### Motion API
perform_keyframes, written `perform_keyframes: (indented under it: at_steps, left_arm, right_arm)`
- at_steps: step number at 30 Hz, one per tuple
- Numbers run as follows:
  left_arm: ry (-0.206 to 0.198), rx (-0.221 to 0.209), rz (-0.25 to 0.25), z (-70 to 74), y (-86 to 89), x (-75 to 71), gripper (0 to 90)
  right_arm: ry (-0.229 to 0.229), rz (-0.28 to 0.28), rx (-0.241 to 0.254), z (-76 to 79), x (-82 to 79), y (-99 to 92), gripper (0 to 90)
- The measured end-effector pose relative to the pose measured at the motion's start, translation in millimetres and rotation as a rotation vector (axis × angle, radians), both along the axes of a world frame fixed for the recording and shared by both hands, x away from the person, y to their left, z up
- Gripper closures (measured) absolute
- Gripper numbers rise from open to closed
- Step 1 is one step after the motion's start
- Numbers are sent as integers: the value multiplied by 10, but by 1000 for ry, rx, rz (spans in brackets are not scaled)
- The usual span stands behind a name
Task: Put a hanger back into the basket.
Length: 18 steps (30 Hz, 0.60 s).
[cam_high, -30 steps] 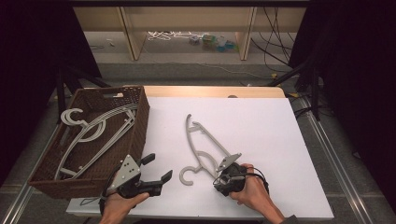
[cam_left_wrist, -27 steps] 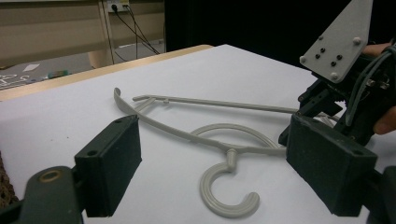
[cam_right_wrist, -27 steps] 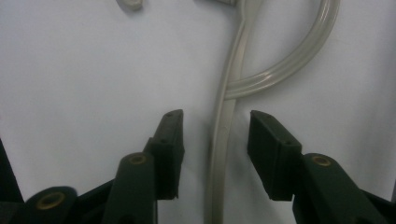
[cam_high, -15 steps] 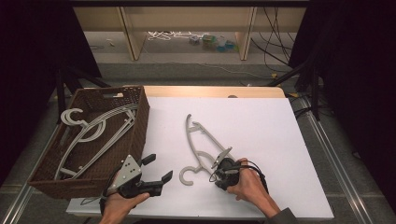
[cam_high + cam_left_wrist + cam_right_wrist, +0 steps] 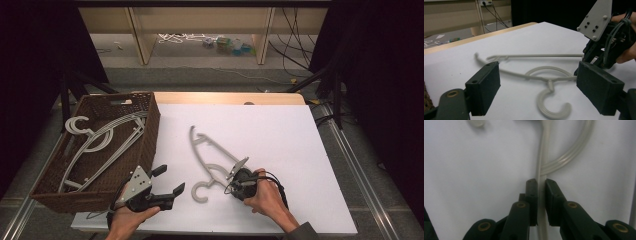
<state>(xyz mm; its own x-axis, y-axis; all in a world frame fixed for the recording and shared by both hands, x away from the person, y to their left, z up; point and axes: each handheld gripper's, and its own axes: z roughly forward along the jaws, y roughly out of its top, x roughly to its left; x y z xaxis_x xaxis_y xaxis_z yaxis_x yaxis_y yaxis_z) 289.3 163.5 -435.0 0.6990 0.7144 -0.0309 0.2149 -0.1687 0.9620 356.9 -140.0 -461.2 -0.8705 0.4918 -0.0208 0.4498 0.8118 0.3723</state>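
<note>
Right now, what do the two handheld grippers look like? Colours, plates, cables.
Both are black. The left gripper has two blocky rectangular pads, brass-coloured pivot pins and a grey three-cornered plate with small dark dots. The right gripper carries the same plate and trails dark cables.

High view overhead; claw views close, sharing hanger (image 5: 212, 160).

Table (image 5: 280, 125) lit bright, surroundings dark; gripper views soft, slightly blurred.
</note>
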Motion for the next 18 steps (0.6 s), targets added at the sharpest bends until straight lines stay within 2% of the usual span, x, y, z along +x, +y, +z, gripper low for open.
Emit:
perform_keyframes:
  at_steps: [1,4,6,7,9,11,12,15,18]
  left_arm:
    - [2,3,-1,-1,-5,-3,192]
    - [3,5,-2,-5,-13,-2,195]
    - [-7,3,-9,-9,-19,7,198]
    - [-4,23,-4,-2,-17,6,200]
    - [-5,27,-8,-5,-32,16,202]
    - [-23,57,-31,13,-46,38,226]
    - [-61,90,-50,34,-46,69,235]
    - [-65,92,-56,44,-70,102,235]
    - [-70,131,-62,45,-117,158,244]
  right_arm:
    - [6,15,21,22,-14,7,823]
    - [-2,22,17,58,-19,-7,824]
    - [-4,39,38,108,-20,-60,824]
    - [-11,47,44,130,-22,-83,824]
    - [-17,69,43,162,-25,-114,824]
    - [-29,75,49,193,-32,-144,824]
    - [-30,81,58,213,-30,-163,824]
    - [-45,90,78,277,-33,-212,824]
    - [-42,102,97,337,-44,-256,824]
